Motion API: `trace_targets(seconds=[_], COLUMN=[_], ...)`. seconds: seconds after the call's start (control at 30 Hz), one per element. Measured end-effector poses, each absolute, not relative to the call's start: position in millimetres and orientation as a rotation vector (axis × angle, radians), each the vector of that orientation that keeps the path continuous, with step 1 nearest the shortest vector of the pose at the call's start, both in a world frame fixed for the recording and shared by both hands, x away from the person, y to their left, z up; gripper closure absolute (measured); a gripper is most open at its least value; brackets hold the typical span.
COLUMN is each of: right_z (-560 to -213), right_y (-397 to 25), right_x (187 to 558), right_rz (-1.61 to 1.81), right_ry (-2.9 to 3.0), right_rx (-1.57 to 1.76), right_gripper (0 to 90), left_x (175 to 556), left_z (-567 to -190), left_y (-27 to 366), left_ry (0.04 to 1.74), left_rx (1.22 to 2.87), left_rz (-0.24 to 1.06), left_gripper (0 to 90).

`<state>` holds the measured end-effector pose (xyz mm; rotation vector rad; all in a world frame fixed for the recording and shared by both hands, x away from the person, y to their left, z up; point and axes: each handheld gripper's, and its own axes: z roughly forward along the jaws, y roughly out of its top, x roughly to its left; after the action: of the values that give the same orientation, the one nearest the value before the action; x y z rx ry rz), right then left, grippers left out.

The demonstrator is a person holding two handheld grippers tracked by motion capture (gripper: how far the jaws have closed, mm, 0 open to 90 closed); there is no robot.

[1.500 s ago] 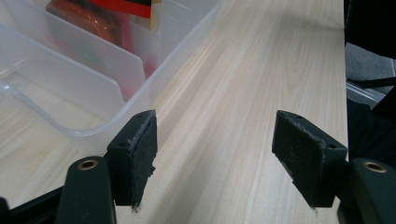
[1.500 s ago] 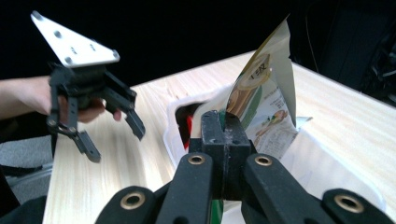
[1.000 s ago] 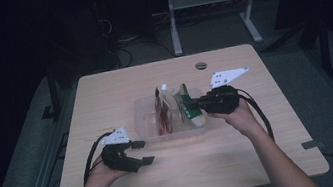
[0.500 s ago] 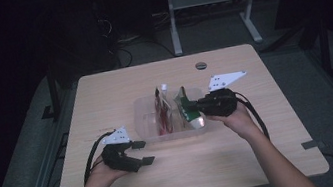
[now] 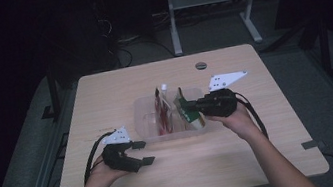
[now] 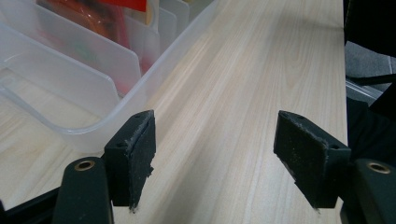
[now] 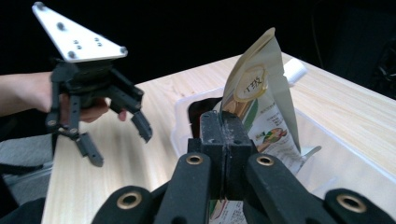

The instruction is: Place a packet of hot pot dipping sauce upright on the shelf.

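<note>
A clear plastic bin (image 5: 145, 122) with dividers stands mid-table. My right gripper (image 5: 184, 107) is shut on a green and white pouch (image 5: 193, 115), holding it upright over the bin's right end. In the right gripper view, the shut jaws (image 7: 223, 140) pinch the pouch (image 7: 261, 93) at its lower edge. A red pouch (image 5: 161, 112) stands in a middle slot. My left gripper (image 5: 141, 153) rests open on the table in front of the bin's left corner. Its pads (image 6: 135, 158) are wide apart, with bare wood between them and the bin wall (image 6: 93, 93) just ahead.
The wooden table (image 5: 103, 93) has free room around the bin. A small dark round disc (image 5: 200, 65) lies near the far edge. The left gripper (image 7: 120, 145) shows across the table in the right gripper view. Beyond the table stands a metal frame (image 5: 210, 0).
My right gripper has eased slightly left and lower with the pouch, toward the bin. The left gripper has stayed put.
</note>
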<state>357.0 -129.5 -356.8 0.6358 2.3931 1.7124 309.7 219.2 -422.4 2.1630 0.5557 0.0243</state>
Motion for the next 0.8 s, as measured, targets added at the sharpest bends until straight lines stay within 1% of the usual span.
trace_targets(seconds=[0.17,0.23,0.3,0.47,0.57,0.67,0.73,0.8], right_z=[-357,-358,-360,-360,-357,-352,-349,-346], right_y=[-130,-131,-131,-135,-138,-141,-142,-144], right_x=[362,364,365,367,365,362,359,357], right_rz=[1.676,1.645,1.626,1.634,1.652,1.629,1.626,1.612], right_ry=[2.322,2.325,2.329,2.307,2.298,2.299,2.303,2.305], right_rx=[0.700,0.712,0.740,0.762,0.771,0.783,0.790,0.799], right_gripper=[83.8,78.4,76.4,62.5,56.1,45.2,40.5,38.0], left_x=[310,310,310,311,310,310,310,311], left_z=[-422,-423,-423,-423,-423,-423,-422,-422], left_y=[219,219,219,220,220,220,221,222], left_ry=[0.555,0.553,0.553,0.555,0.560,0.566,0.564,0.560], left_rx=[2.167,2.168,2.168,2.169,2.166,2.160,2.160,2.164], left_rz=[0.025,0.025,0.026,0.024,0.025,0.027,0.032,0.038], left_gripper=[29.4,29.4,29.4,29.4,29.2,29.0,28.8,28.7])
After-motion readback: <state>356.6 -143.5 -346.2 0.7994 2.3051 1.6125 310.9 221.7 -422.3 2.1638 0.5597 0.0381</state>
